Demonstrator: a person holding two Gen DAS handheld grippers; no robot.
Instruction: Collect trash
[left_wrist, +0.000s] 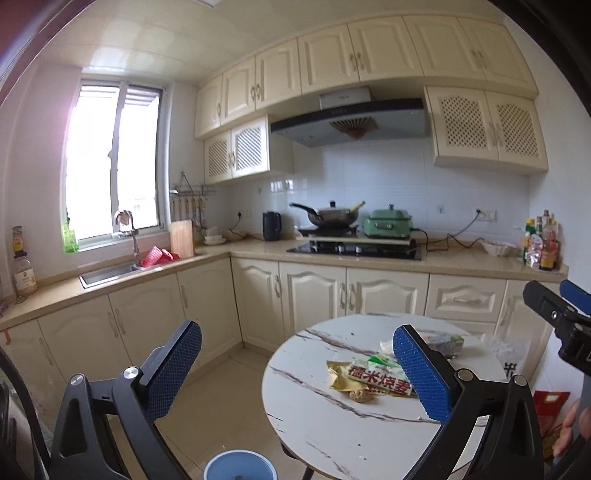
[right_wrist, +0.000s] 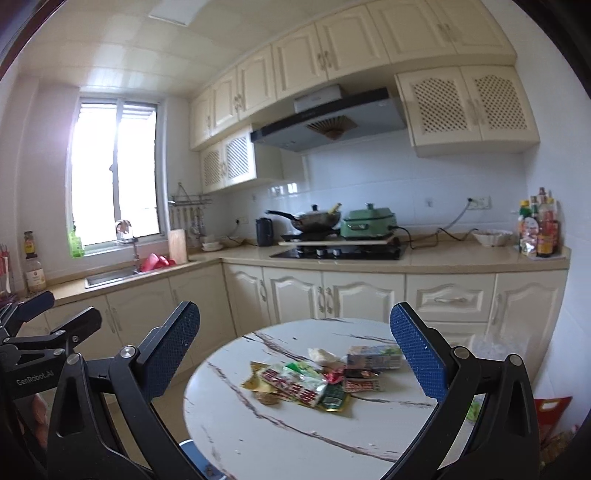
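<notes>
Item counts, kitchen scene

1 round marble tabletop (right_wrist: 295, 435) carrying a wrapper pile (right_wrist: 317, 380): roughly 6–7 pieces, overlap blocks an exact count; 1 green-white-red wrapper (left_wrist: 380, 376) on top, 1 gold wrapper (left_wrist: 338, 376) under it, 1 boxy pack (right_wrist: 373, 357) behind. 1 blue bin (left_wrist: 240, 466) on the floor. 2 hand-held grippers: left hand-held gripper (left_wrist: 295, 373), right hand-held gripper (right_wrist: 295, 369), 2 blue pads each. On the counter: 1 wok (right_wrist: 314, 219), 1 green cooker (right_wrist: 367, 221), 1 kettle (right_wrist: 264, 232), 1 sink (right_wrist: 110, 277).

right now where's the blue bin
On the floor, tucked under the near left edge of the round table; the blue bin shows at the bottom of the left wrist view.
</notes>
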